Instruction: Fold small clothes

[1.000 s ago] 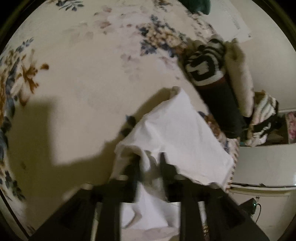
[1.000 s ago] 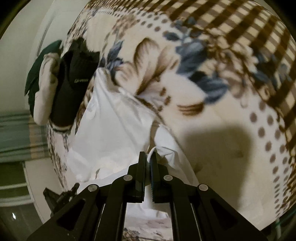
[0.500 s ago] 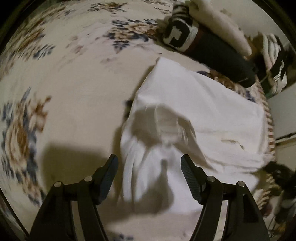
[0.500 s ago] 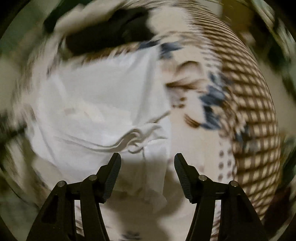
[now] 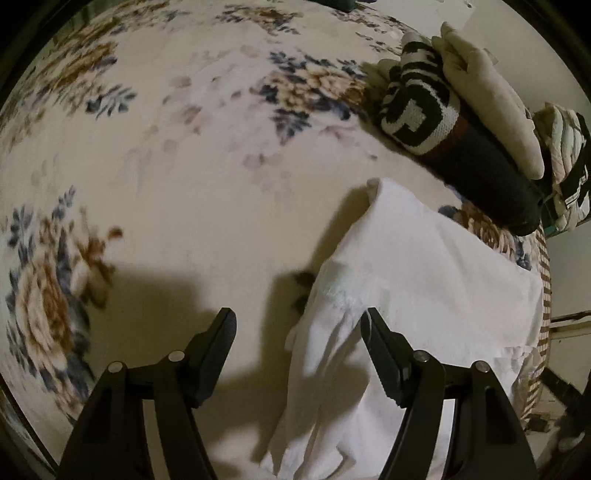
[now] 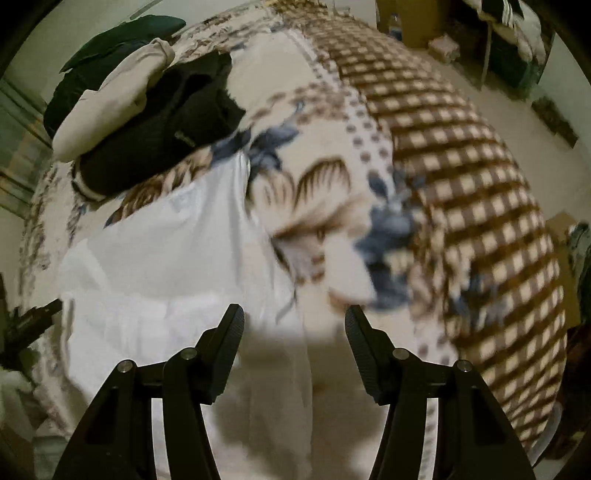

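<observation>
**White garment lies off-centre between two empty grippers**

On the floral blanket (image 5: 192, 192), the white garment (image 5: 424, 266) lies spread flat, its long axis running from the near edge of the bed up toward the pile of folded dark and cream clothes (image 5: 461, 147). The left gripper (image 5: 298, 330) hovers with jaws wide apart and nothing between them; the garment sits to the right of its centre line, its rumpled left edge under the right finger. The right gripper (image 6: 294, 325) is likewise spread and empty, and the garment (image 6: 166, 258) lies left of its centre, the right edge passing between the fingers. Both appear about equally near. Relative to the garment, the pile rests just beyond its far end. The blanket looks soft, with a checked brown border (image 6: 461, 184) on its right. Beyond the bed, a pale floor and cardboard boxes (image 6: 424, 26) show dimly.
</observation>
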Available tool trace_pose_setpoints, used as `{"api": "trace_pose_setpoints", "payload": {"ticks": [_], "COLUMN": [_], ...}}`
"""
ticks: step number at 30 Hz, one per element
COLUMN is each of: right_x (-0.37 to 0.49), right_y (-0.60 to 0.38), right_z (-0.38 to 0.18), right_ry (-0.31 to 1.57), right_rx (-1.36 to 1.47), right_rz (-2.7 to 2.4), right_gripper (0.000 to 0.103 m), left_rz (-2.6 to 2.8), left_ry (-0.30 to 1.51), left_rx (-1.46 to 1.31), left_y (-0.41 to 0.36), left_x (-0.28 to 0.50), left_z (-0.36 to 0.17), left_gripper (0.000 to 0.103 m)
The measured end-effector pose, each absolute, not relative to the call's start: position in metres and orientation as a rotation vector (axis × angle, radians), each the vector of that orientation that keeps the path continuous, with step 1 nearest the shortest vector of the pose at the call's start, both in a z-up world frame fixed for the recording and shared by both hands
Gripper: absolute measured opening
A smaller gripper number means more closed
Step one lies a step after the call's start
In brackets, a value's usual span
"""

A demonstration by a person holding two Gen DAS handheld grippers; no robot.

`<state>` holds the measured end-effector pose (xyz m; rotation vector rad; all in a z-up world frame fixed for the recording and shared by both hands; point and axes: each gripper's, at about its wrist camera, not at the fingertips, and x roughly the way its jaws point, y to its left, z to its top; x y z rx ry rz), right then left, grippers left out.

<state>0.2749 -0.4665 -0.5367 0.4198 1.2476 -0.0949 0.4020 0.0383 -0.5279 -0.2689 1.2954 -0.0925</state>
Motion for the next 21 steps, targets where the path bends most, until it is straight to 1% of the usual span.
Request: {"api": "trace_pose_setpoints", "payload": {"ticks": [3, 6, 7, 8, 9, 10, 12, 15, 20, 21], "right_x": [0.263, 0.262, 0.263, 0.263, 0.263, 0.261, 0.254, 0.233, 0.190, 0.183], "right_y": [-0.461, -0.439, -0.430, -0.423, -0.421, -0.429, -0.456, -0.493, -0.494, -0.491], "right_z": [-0.543, -0.551, -0.557, -0.561, -0.565, -0.570, -0.573, -0.564, -0.555, -0.559], "right_ry": [1.283, 1.328, 1.355, 1.374, 1.384, 1.393, 1.379, 1.343, 1.328, 1.332], "right_rx": [0.475, 0.450, 0.397, 0.310, 0.237, 0.164, 0.219, 0.427, 0.680, 0.738], "right_rz": [-0.035, 0.053, 0.056, 0.021, -0.030, -0.138, -0.279, -0.355, -0.268, -0.239], "right_gripper": [0.060, 0.059, 0.058, 0.054, 0.038, 0.031, 0.031, 0.031, 0.032, 0.035], "left_rz": [-0.104, -0.126, -0.132, -0.138, -0.144, -0.151, -0.160, -0.167, -0.174, -0.175], "left_ry": [1.313, 1.329, 1.331, 1.335, 1.341, 1.343, 1.343, 1.342, 1.359, 1.364], "left_rx": [-0.278, -0.254, -0.241, -0.225, -0.214, -0.213, -0.211, -0.207, -0.227, -0.227], "left_y": [0.029, 0.017, 0.013, 0.009, 0.006, 0.004, 0.001, -0.001, 0.000, 0.001], "left_x": [0.396, 0.393, 0.393, 0.393, 0.393, 0.393, 0.392, 0.389, 0.379, 0.377], "left_z": [-0.534, -0.538, -0.539, -0.541, -0.542, -0.542, -0.542, -0.541, -0.542, -0.543], "left_gripper": [0.068, 0.068, 0.068, 0.068, 0.068, 0.068, 0.068, 0.068, 0.068, 0.068]}}
